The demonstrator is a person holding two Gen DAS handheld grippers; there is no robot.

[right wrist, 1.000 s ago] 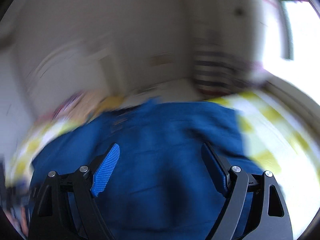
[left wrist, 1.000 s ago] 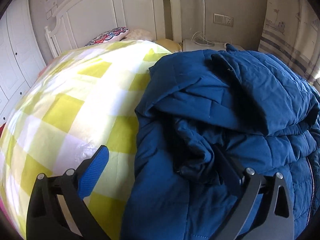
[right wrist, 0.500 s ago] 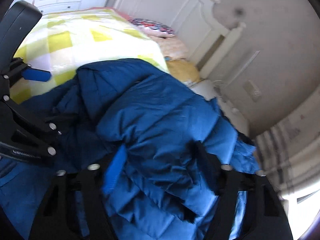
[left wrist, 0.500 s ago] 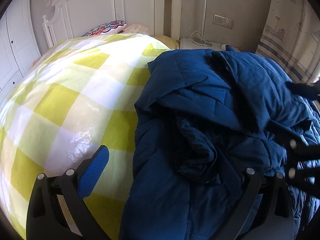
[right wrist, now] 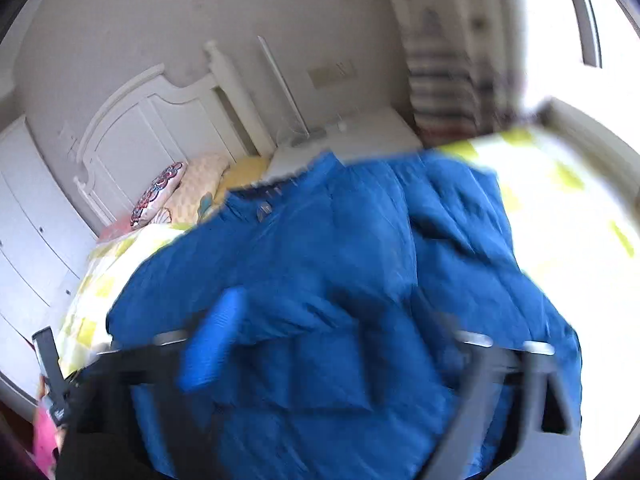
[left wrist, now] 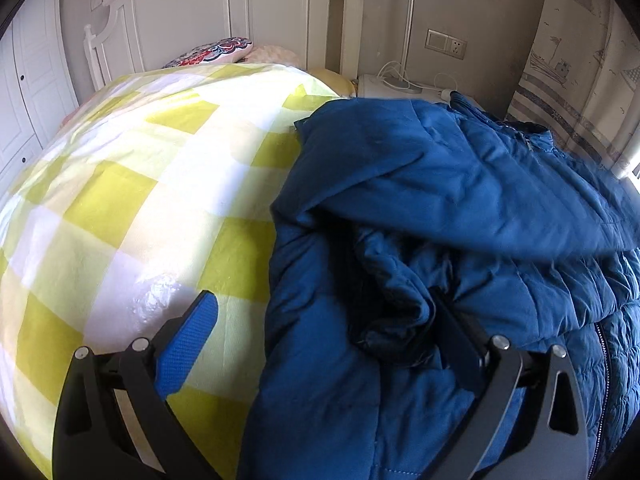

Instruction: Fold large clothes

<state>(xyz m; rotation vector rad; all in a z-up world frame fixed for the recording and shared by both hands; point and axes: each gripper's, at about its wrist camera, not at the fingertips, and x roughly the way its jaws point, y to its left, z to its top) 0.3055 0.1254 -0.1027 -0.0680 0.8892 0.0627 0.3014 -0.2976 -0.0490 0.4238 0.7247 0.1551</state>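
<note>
Blue and quilted, the jacket lies heaped on the bed, on the side nearest the nightstand and up toward the headboard. One panel is folded over its top, and a zip runs down the part at the far right of my left view. The check cover, yellow and white, is bare on the side toward the wardrobe.

My left gripper hangs over the jacket's near edge with its jaws released and spread wide: the blue pad is above the cover, clear of the cloth, while the dark finger is sunk in a crumpled fold, touching it on one side only. Nothing is pinched.

My right gripper is blurred, above the jacket's middle. Its jaws have just been opening and now stand wide, with jacket cloth below and between them but not gripped. Pillows lie against the headboard beyond the jacket.
</note>
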